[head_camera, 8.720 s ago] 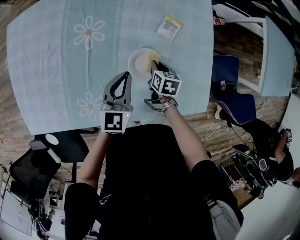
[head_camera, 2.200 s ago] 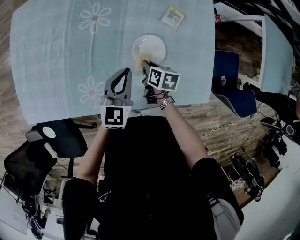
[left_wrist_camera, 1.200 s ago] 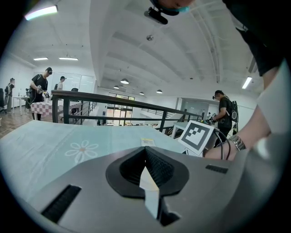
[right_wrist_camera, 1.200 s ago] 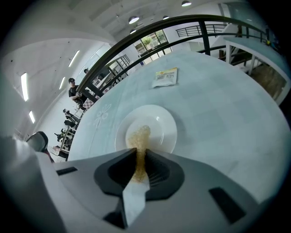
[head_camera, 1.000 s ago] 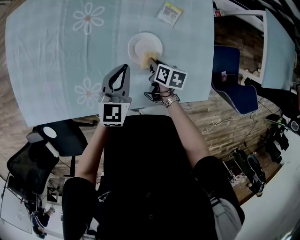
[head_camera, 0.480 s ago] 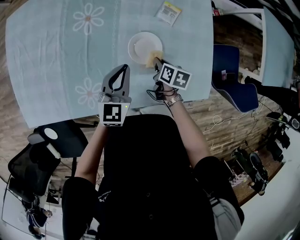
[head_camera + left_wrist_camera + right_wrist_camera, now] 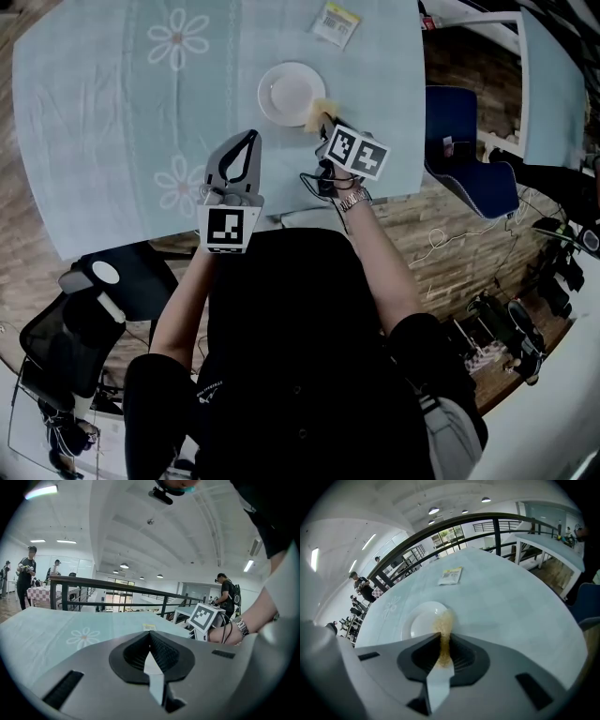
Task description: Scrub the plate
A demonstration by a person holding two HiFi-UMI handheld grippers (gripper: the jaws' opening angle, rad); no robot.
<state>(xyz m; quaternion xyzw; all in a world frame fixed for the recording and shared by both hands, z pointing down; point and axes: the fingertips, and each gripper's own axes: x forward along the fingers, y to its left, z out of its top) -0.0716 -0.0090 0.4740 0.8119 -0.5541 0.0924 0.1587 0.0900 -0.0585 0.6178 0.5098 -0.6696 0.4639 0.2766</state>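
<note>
A white plate (image 7: 289, 92) lies on the light blue tablecloth (image 7: 112, 122). My right gripper (image 7: 324, 120) is shut on a yellow-brown sponge (image 7: 322, 110), which sits at the plate's near right rim. In the right gripper view the sponge (image 7: 444, 626) sticks out from the closed jaws of the right gripper (image 7: 442, 644) over the edge of the plate (image 7: 422, 619). My left gripper (image 7: 248, 141) hovers left of the right one, short of the plate, shut with nothing in it. The left gripper (image 7: 151, 637) points over the table, and the plate is hidden in its view.
A small yellow-and-white packet (image 7: 337, 22) lies beyond the plate, also seen as the packet (image 7: 451, 575) in the right gripper view. The table's near edge (image 7: 281, 211) runs just under my wrists. A blue chair (image 7: 459, 155) stands to the right. People stand far off (image 7: 24, 571).
My right gripper has slid the sponge from the plate's near part out to its right rim. The left gripper has stayed where it was.
</note>
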